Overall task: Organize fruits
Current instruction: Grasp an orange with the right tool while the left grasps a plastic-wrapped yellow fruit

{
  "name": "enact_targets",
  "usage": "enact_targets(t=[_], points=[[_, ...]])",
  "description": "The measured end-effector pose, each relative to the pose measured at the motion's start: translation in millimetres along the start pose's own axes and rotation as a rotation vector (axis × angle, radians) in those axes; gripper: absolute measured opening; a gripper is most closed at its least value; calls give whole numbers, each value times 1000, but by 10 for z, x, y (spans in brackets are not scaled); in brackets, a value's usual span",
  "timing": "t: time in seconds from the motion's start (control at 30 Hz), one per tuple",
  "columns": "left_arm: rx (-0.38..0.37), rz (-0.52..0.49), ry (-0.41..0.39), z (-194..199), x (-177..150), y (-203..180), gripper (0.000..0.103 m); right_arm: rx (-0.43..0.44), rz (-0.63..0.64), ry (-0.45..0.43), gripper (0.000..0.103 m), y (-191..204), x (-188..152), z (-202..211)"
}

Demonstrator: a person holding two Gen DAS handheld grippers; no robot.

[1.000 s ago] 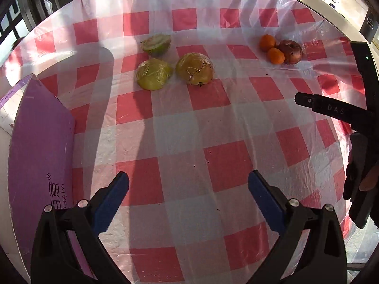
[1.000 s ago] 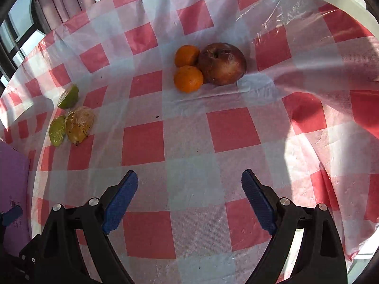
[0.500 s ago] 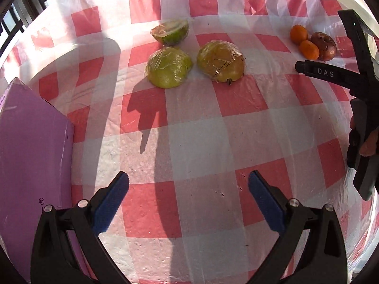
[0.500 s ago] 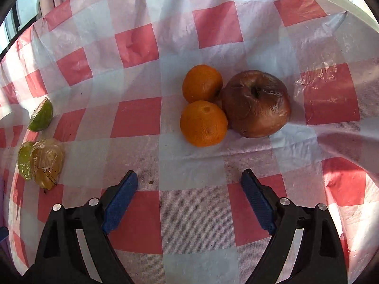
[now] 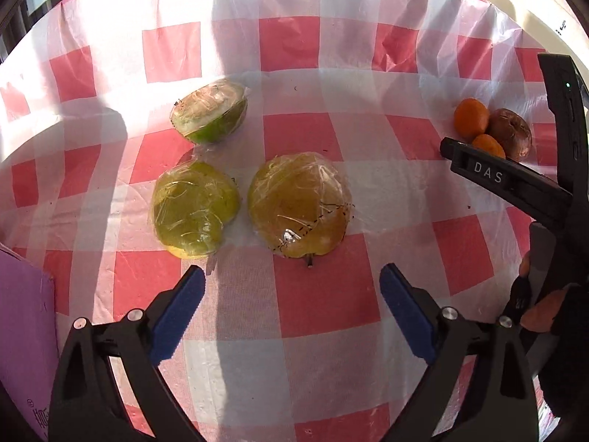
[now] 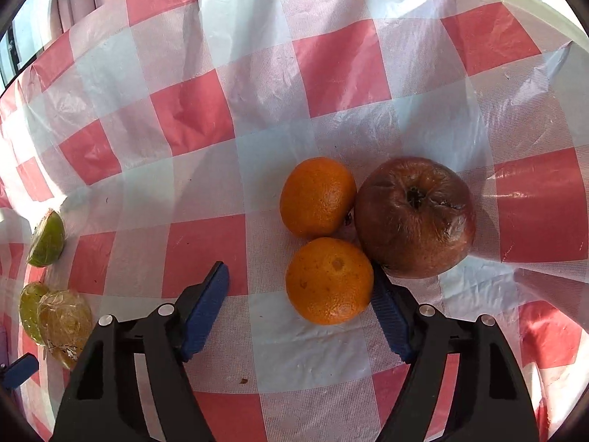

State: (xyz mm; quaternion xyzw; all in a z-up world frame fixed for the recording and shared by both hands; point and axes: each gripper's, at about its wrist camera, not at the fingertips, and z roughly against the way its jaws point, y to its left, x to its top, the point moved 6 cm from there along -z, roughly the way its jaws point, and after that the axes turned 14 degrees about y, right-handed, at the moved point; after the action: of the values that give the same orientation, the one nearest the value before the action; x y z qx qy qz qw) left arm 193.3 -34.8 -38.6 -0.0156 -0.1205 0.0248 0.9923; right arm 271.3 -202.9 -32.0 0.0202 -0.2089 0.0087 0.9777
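Observation:
Three plastic-wrapped fruits lie on the red-and-white checked cloth (image 5: 324, 302): a cut green half (image 5: 210, 114), a green piece (image 5: 193, 210) and a yellow-brown one (image 5: 298, 204). My left gripper (image 5: 291, 287) is open, just short of the two nearer wrapped pieces. At the right, two oranges (image 6: 329, 280) (image 6: 316, 197) touch a brown wrinkled apple (image 6: 414, 217). My right gripper (image 6: 300, 287) is open with the nearer orange between its fingertips; its right finger (image 6: 386, 305) lies close to the orange and apple.
A purple box (image 5: 25, 335) lies at the left edge of the table. The right gripper's black body (image 5: 515, 180) shows at the right of the left wrist view. The wrapped fruits show at the far left of the right wrist view (image 6: 62, 320).
Both grippers have moved forward: the left toward the wrapped fruits, the right up to the oranges so the nearer orange now sits between its fingers. Both stay open.

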Motion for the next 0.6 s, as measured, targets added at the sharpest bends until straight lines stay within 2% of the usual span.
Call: enact_targets(t=[0.03, 0.1, 0.27, 0.3, 0.37, 0.5, 0.6], points=[[-9, -7, -5, -27, 77, -28, 89, -2, -7, -4, 66, -6, 76, -39], [-6, -35, -19, -72, 221, -95, 85, -6, -9, -6, 66, -22, 84, -34], [28, -99, -47, -126, 437, -190, 84, 5, 2, -8, 66, -20, 83, -34], [28, -98, -59, -115, 447, -184, 79, 6, 2, -8, 66, -18, 91, -37], [31, -88, -81, -73, 428, -144, 63, 4, 3, -8, 66, -1, 99, -75], [24, -105, -56, -7, 281, -123, 63, 2, -1, -10, 65, -35, -6, -18], [23, -80, -55, 114, 28, -88, 63, -1, -5, -12, 62, -26, -23, -14]])
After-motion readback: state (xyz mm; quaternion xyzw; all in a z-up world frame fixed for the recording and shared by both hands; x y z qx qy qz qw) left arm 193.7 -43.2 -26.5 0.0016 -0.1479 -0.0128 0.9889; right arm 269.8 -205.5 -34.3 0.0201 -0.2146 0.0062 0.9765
